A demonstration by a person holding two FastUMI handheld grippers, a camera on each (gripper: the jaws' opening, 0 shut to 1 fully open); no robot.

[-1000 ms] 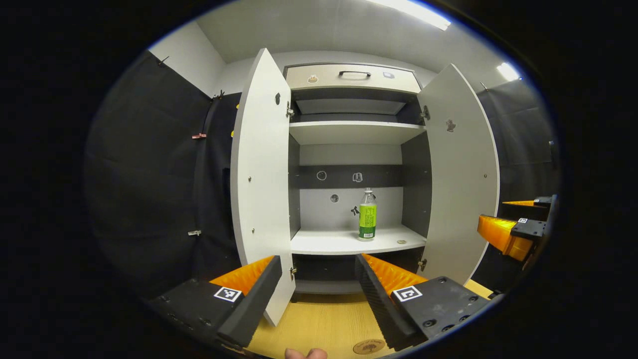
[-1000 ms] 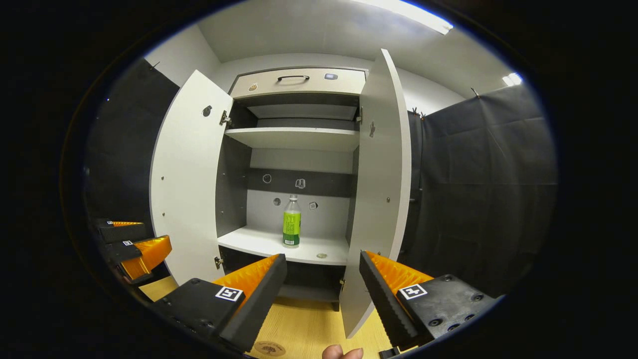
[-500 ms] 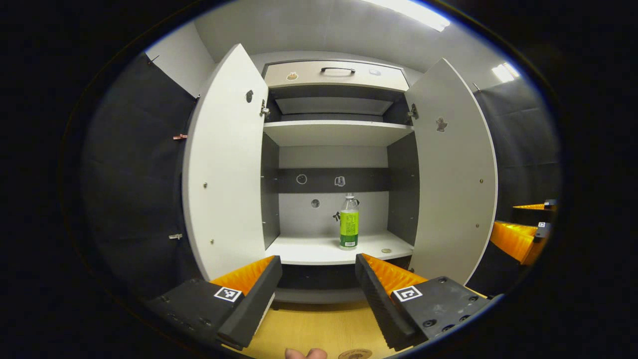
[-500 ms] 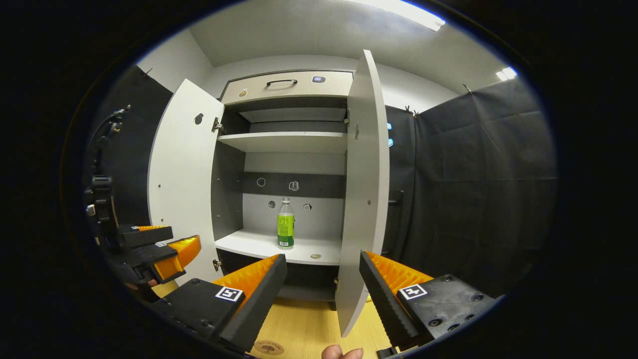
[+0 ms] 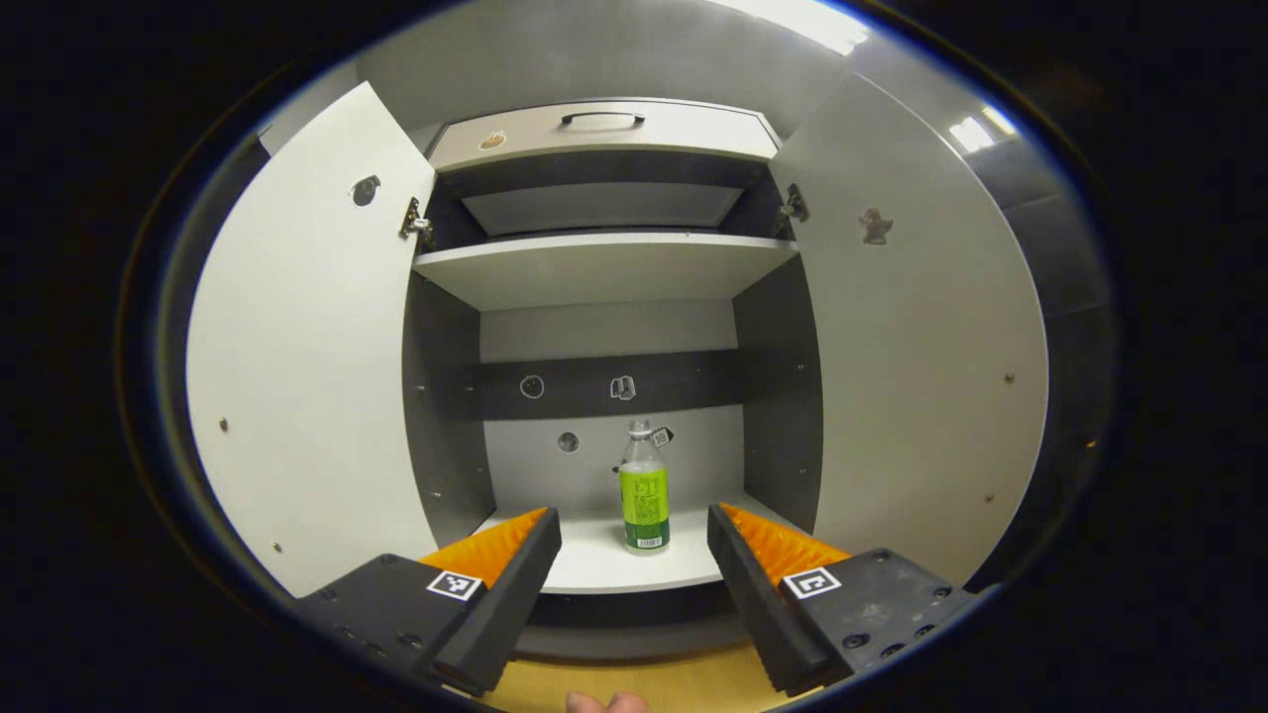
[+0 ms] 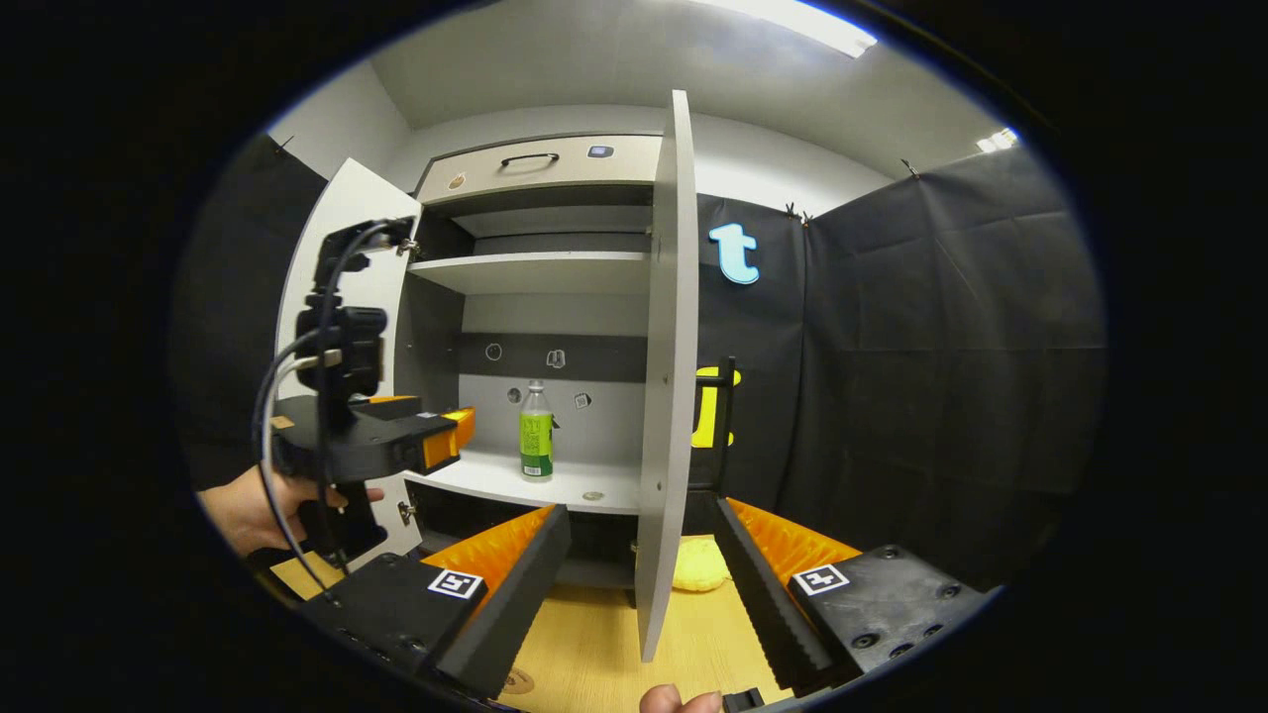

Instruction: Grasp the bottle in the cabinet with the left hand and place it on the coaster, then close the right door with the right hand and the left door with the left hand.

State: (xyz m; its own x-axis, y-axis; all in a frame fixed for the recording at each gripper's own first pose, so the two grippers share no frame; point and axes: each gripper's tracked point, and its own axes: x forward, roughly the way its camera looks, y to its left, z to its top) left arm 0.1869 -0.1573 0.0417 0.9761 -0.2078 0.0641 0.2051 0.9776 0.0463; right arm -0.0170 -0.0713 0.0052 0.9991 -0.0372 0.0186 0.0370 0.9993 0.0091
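Observation:
A clear bottle [image 5: 644,495] with a green label stands upright on the lower shelf [image 5: 594,569] of the open cabinet. My left gripper [image 5: 632,520] is open, level with the shelf's front edge, and the bottle stands beyond the gap between its fingers. In the right gripper view the bottle [image 6: 536,436] stands a short way right of the left gripper [image 6: 454,428], which a hand [image 6: 238,505] holds. My right gripper [image 6: 642,513] is open and empty, with the edge of the right door [image 6: 666,376] between its fingers. A sliver of the round coaster [image 6: 515,681] lies on the wooden table.
Both doors stand wide open: left door [image 5: 307,376], right door [image 5: 921,366]. An upper shelf [image 5: 604,267] and a drawer with a handle [image 5: 604,134] sit above. A small round disc [image 6: 592,495] lies on the lower shelf. A yellow object [image 6: 698,574] lies on the table [image 6: 594,644] behind the right door.
My left gripper has moved forward toward the cabinet, so the bottle now looks larger and centred between its fingers. My right gripper has shifted right, now facing the right door edge-on.

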